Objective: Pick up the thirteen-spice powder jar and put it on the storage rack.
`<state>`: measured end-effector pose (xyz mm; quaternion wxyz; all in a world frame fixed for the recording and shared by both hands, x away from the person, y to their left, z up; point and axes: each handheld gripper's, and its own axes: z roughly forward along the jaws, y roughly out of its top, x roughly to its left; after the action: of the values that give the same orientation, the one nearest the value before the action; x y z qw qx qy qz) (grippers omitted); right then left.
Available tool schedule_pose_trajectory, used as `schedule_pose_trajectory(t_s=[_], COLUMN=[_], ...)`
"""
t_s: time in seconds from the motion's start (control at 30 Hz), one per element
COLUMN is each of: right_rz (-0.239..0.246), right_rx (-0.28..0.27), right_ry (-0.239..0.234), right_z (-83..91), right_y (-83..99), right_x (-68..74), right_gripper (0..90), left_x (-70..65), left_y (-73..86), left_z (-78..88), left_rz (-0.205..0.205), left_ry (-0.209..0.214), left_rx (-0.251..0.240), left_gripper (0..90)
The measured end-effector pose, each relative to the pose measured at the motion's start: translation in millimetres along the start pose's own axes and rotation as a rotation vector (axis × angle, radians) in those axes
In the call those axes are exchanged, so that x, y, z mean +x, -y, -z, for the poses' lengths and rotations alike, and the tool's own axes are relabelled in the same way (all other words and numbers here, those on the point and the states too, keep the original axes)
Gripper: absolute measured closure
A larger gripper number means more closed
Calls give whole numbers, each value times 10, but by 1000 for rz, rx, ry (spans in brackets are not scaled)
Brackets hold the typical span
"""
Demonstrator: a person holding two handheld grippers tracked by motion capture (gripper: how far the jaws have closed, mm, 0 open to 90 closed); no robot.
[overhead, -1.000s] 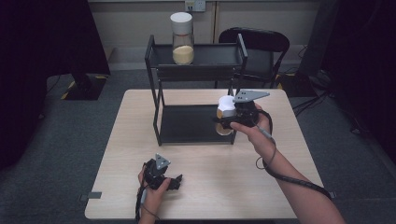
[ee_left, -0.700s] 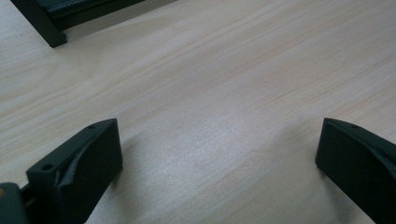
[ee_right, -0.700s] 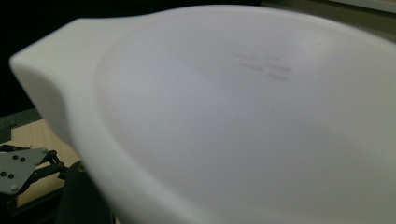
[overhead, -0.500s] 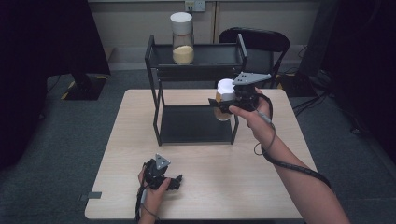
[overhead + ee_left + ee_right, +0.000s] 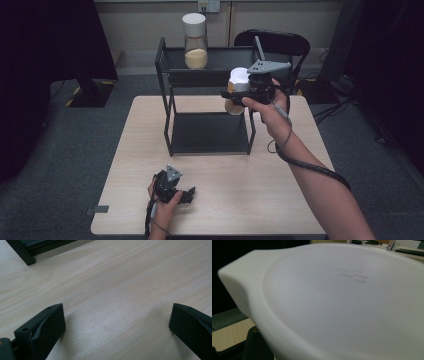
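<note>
Right gripper, upper centre-right of the high view, is clamped on a white-lidded jar and holds it in the air beside the right post of the black two-tier rack, about level with the top shelf. In the right gripper view the jar's white lid sits very close to the lens, blurred — the jaws themselves barely show.

Second white-lidded jar, pale contents, stands upright on the rack's top shelf, upper centre. Lower shelf is bare.

Left gripper rests on the wooden table in the lower left-centre, fingers spread wide apart — nothing between them but tabletop.
</note>
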<state>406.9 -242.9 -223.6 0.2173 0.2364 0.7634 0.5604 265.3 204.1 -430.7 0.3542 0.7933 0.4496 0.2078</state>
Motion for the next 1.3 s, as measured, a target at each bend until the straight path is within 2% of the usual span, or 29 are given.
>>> schedule_pose_trajectory(t_s=[0.63,0.9,1.3], right_rz=[19,15,-10], right_rx=[-46,-46,-69], right_ry=[39,72,84], right_z=[-25,-68,-175], right_y=[-432,-640,-836], right_x=[49,2,-86], right_gripper=[310,310,311], left_x=[-1,0,0], left_y=[0,0,0], left_z=[-1,-1,-1], left_rz=[1,1,1], left_ry=[0,0,0], left_rx=[0,0,0], left_gripper=[0,0,0])
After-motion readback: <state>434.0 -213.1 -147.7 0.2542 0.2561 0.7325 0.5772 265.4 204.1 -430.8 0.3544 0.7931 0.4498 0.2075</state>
